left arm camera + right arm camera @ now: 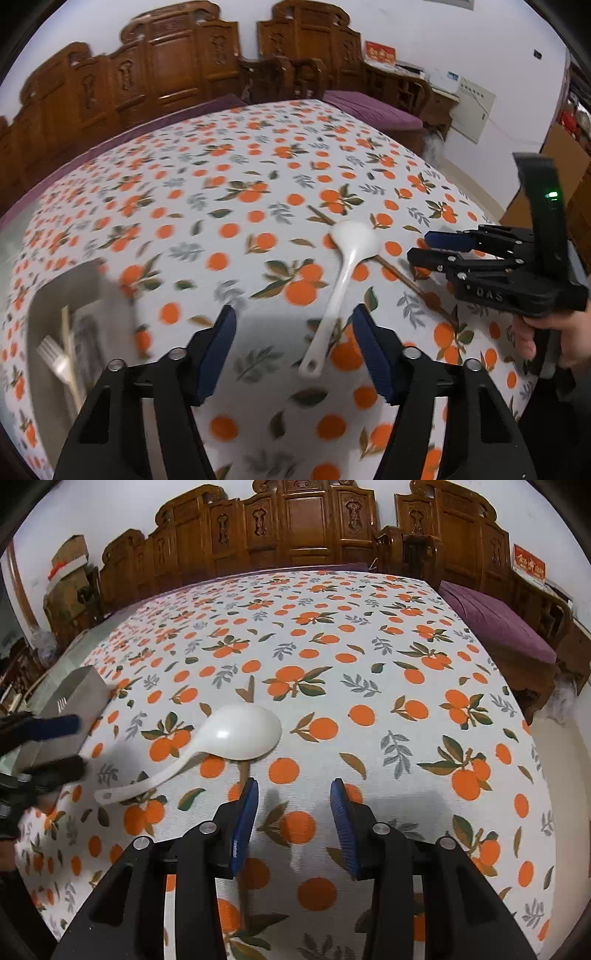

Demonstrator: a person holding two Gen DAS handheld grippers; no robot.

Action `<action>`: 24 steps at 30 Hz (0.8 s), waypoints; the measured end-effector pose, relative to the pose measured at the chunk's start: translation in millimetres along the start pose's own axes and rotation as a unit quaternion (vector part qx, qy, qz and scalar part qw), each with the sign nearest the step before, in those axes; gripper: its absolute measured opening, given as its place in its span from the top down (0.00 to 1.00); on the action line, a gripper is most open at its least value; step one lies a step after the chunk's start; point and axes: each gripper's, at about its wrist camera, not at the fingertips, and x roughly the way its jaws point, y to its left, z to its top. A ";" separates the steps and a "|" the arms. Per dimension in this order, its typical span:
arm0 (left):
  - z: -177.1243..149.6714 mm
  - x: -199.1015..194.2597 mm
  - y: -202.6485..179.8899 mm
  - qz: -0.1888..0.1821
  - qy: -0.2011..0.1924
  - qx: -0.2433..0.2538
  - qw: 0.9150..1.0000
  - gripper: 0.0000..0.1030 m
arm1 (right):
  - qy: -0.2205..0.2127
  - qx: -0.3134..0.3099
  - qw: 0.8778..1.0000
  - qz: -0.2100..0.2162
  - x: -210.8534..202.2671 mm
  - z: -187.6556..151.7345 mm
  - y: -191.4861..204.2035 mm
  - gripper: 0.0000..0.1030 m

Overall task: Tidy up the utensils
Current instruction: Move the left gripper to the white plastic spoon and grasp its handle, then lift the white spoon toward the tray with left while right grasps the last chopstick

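A white ceramic spoon (pixel 347 266) lies on the orange-print tablecloth, bowl away from me. Its handle runs back between the pads of my left gripper (pixel 294 315), which stand apart and do not press on it. A brown chopstick (pixel 406 280) lies under the spoon's bowl. In the right wrist view the spoon (pixel 240 734) sits ahead and to the left, and the chopstick (pixel 245 771) passes beneath the left finger of my right gripper (pixel 294 786), which is open with only cloth in its gap. My right gripper (pixel 419 246) hovers over the chopstick.
A grey metal utensil box (pixel 74 273) stands at the left, holding a fork (pixel 51 354) and a chopstick; the same grey box (pixel 74 690) shows in the right wrist view. A hand (pixel 543 332) holds the right gripper. Carved wooden chairs line the table's far side.
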 end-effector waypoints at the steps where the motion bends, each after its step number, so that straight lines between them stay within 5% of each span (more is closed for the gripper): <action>1: 2.4 6.3 -3.4 0.000 0.003 0.005 1.000 0.46 | 0.000 0.000 1.000 0.000 0.0 0.6 0.1 0.58; 16: 27.2 62.4 -32.2 -0.038 0.043 0.034 0.998 0.80 | -0.009 0.032 0.999 0.011 -2.4 5.7 -12.5 0.58; 24: 25.5 70.3 -29.4 -0.041 0.052 0.033 0.997 0.85 | -0.009 0.024 1.000 0.013 -1.5 6.8 -6.4 0.58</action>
